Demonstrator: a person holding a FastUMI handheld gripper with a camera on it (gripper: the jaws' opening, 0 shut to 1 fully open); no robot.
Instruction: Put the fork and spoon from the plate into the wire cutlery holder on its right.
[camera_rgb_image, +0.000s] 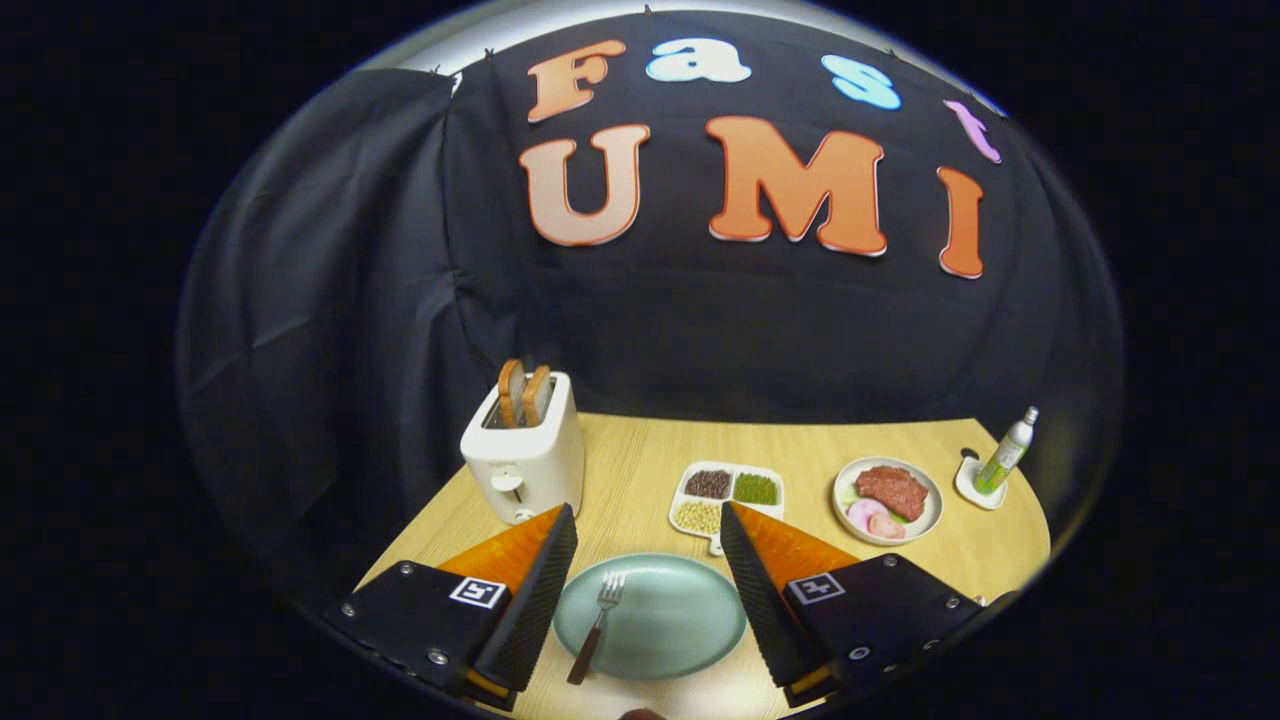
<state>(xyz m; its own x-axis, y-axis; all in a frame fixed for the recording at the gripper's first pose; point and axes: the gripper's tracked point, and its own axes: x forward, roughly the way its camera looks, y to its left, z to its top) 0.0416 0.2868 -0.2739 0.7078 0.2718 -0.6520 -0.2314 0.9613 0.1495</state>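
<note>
Pale green, the plate (650, 617) lay between our gripper's (648, 525) fingers, which we held spread wide and touching nothing. The fork (598, 624) rested on the plate's left part, nearer our left finger (530, 600), tines pointing away from us. Beyond the left finger stood a white toaster (524, 455) holding two slices. Just ahead of the right fingertip sat a divided dish (725, 495), and further right a meat plate (888, 500) and a bottle (1006, 452).

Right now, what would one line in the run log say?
tongs: open, straddling plate | fork: lying on plate between fingers, untouched | beyond: toaster, divided dish
</note>
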